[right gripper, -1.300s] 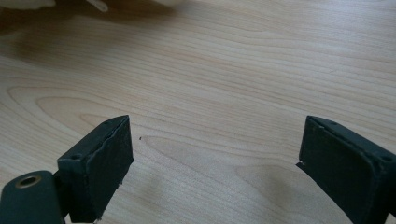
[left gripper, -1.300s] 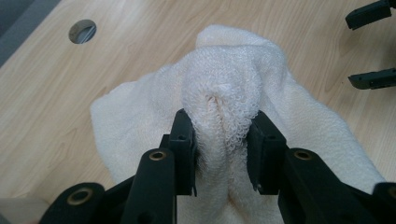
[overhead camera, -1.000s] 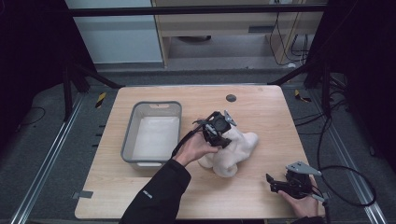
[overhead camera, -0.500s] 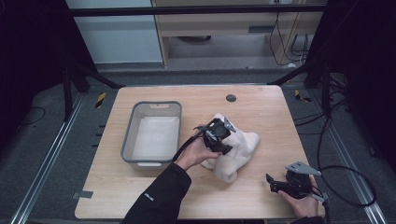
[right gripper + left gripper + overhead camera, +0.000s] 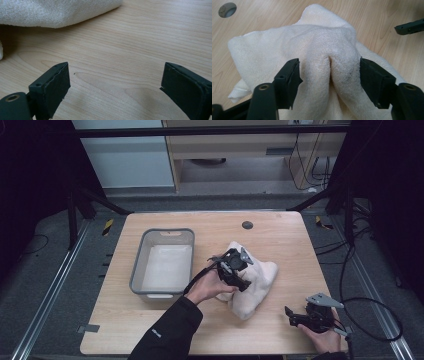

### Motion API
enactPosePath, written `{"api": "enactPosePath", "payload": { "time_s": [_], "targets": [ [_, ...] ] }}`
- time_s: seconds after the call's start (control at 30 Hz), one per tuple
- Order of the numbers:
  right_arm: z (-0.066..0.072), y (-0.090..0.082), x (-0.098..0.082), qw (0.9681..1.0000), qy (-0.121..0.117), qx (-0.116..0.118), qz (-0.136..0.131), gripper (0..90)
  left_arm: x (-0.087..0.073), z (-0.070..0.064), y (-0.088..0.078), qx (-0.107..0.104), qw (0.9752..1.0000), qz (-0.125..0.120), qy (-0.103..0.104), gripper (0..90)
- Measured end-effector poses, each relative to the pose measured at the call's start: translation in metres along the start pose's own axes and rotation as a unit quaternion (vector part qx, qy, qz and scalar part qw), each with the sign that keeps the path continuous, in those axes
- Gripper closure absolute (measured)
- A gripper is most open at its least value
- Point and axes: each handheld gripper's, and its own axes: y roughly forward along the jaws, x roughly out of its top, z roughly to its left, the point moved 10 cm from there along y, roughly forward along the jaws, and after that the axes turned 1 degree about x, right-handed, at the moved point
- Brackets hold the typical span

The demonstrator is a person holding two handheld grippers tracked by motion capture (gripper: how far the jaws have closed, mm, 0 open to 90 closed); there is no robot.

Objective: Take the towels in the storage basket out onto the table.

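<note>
Left hand-held gripper bunching a cream towel on the table

High view: the left hand-held gripper (image 5: 234, 269) sits on the towel (image 5: 255, 282), the grey bin (image 5: 138, 270) beside it empty, so any transfer looks undone; the right hand-held gripper (image 5: 307, 317) rests apart. Left gripper view: jaws spread around a raised fold, touching it, not yet pinched. Right gripper view: jaws wide apart over bare table (image 5: 130, 50), towel edge ahead.

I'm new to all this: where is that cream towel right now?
In the high view the towel lies bunched on the table, just right of the grey bin, with the left gripper pressed into it.
</note>
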Motion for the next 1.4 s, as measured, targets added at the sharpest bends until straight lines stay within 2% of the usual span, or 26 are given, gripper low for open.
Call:
{"api": "enactPosePath", "payload": {
  "time_s": [0.17,0.3,0.43,0.53,0.77,0.8,0.83,0.87,0.9,0.93,1.07,1.13,1.17,1.2,1.27,1.3,1.33,1.37,1.4],
  "targets": [
    [0.0,0.0,0.0,1.0,0.0,0.0,0.0,8.0,0.0,-0.001,-0.011,-0.001,0.9999,-0.015,-0.002,29.5],
    [0.0,0.0,0.0,1.0,0.0,-0.001,-0.001,7.9,-0.004,0.0,-0.027,0.003,0.9992,-0.037,-0.011,28.1],
    [0.0,0.0,0.0,1.0,0.0,-0.001,-0.001,7.9,-0.009,0.002,-0.036,0.009,0.9986,-0.048,-0.019,27.6],
    [0.0,0.0,0.0,1.0,0.001,-0.002,-0.001,7.9,-0.019,0.008,-0.048,0.021,0.9971,-0.063,-0.035,27.6],
    [-0.001,0.0,0.0,1.0,0.001,-0.002,-0.003,7.8,-0.038,0.015,-0.066,0.036,0.9941,-0.086,-0.055,27.7],
    [-0.001,0.0,0.0,1.0,0.001,-0.002,-0.003,7.6,-0.046,0.017,-0.071,0.045,0.9921,-0.095,-0.068,27.9],
    [-0.001,0.0,0.0,1.0,0.001,-0.002,-0.003,7.6,-0.046,0.017,-0.071,0.045,0.9921,-0.095,-0.068,28.1],
    [-0.001,0.0,0.0,1.0,0.0,-0.003,-0.003,7.5,-0.054,0.02,-0.077,0.051,0.9902,-0.103,-0.079,28.1],
    [-0.001,0.0,0.0,1.0,0.0,-0.003,-0.003,7.5,-0.054,0.02,-0.077,0.051,0.9902,-0.103,-0.079,28.1],
    [-0.002,0.0,-0.001,1.0,0.0,-0.004,-0.002,7.4,-0.06,0.022,-0.083,0.058,0.9882,-0.113,-0.086,28.1],
    [-0.001,0.0,-0.001,1.0,0.004,-0.003,-0.001,7.1,-0.072,0.024,-0.09,0.07,0.9863,-0.118,-0.092,28.3],
    [-0.001,0.0,-0.001,1.0,0.005,-0.002,-0.001,7.0,-0.083,0.028,-0.095,0.08,0.9841,-0.122,-0.103,28.4],
    [-0.001,0.0,-0.001,1.0,0.008,-0.002,-0.001,6.9,-0.083,0.028,-0.095,0.08,0.9841,-0.122,-0.103,28.5],
    [-0.001,0.0,-0.001,1.0,0.008,-0.002,-0.001,6.9,-0.086,0.029,-0.097,0.08,0.983,-0.125,-0.108,28.5],
    [-0.001,0.0,-0.002,1.0,0.007,-0.002,0.0,6.9,-0.097,0.033,-0.104,0.089,0.9799,-0.132,-0.121,28.7],
    [-0.001,0.0,-0.002,1.0,0.007,-0.002,0.0,6.9,-0.097,0.033,-0.104,0.089,0.9799,-0.132,-0.121,28.8],
    [-0.001,0.0,-0.002,1.0,0.004,-0.004,-0.002,6.9,-0.104,0.035,-0.109,0.09,0.9777,-0.138,-0.129,28.7],
    [-0.001,0.0,-0.002,1.0,0.003,-0.004,-0.002,6.8,-0.104,0.035,-0.109,0.09,0.9777,-0.138,-0.129,28.8],
    [-0.002,0.0,-0.002,1.0,0.003,-0.004,-0.001,6.8,-0.112,0.037,-0.116,0.099,0.9749,-0.145,-0.136,28.8]
  ]
}}
